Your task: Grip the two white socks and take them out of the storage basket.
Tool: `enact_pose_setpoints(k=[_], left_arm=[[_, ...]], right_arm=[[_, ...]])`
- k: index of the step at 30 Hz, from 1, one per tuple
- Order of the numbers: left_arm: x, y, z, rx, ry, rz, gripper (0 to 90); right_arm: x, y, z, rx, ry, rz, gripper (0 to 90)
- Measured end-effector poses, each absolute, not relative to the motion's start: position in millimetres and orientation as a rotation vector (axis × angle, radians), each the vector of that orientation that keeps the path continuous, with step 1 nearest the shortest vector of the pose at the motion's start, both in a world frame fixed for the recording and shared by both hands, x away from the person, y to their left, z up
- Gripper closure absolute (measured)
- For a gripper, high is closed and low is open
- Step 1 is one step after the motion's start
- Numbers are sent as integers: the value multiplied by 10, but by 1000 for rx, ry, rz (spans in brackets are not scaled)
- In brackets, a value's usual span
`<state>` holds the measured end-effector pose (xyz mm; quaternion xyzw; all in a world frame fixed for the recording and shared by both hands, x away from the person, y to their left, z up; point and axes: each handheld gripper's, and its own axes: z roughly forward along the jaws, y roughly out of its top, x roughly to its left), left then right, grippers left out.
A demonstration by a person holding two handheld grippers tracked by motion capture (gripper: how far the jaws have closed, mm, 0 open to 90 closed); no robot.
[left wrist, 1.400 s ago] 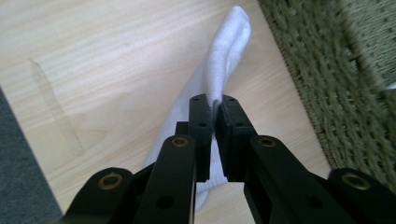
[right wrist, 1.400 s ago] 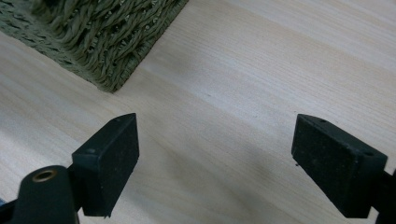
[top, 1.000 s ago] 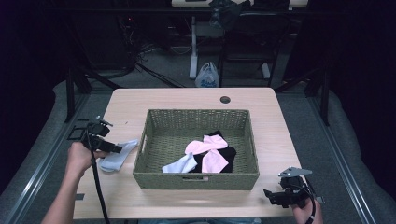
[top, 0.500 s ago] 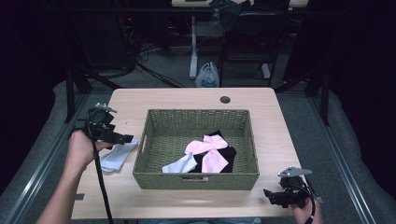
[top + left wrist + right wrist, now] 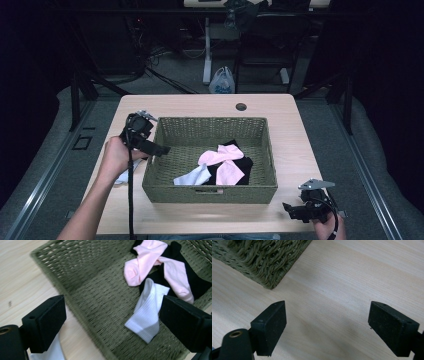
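A green wicker basket (image 5: 210, 187) stands mid-table and holds two pink socks (image 5: 220, 160), a black one (image 5: 241, 162) and a white one (image 5: 194, 175). My left gripper (image 5: 155, 148) is open over the basket's left rim, jaws wide apart with nothing between them. In the left gripper view the white sock (image 5: 149, 312) and pink socks (image 5: 145, 262) lie on the basket floor (image 5: 100, 290). Another white sock (image 5: 122, 176) lies on the table left of the basket, under the hand. My right gripper (image 5: 292, 210) is open near the table's front right corner, over bare wood.
The wooden table (image 5: 200, 102) has a round cable hole (image 5: 241, 107) at its back edge. The basket's corner (image 5: 269, 275) shows in the right gripper view. Dark floor, desk legs and a white bag (image 5: 221, 80) lie beyond the table.
My left gripper has moved right and up from the white sock on the table to the basket's left rim. The right gripper has stayed still.
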<state>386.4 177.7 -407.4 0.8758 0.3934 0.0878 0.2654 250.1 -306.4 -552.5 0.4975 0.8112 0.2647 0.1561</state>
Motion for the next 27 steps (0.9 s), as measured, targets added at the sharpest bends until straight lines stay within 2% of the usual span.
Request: enact_pose_setpoints(k=[14, 21, 27], left_arm=[[3990, 1210, -4409, 2464, 977, 161, 69], [4060, 991, -4700, 2539, 952, 69, 143], [4075, 781, -4866, 2592, 903, -4, 145]], right_arm=[[2488, -3063, -5521, 1430, 2312, 756, 148], [2485, -3071, -5520, 1430, 2312, 759, 147], [2487, -3076, -5522, 1432, 2310, 759, 148]])
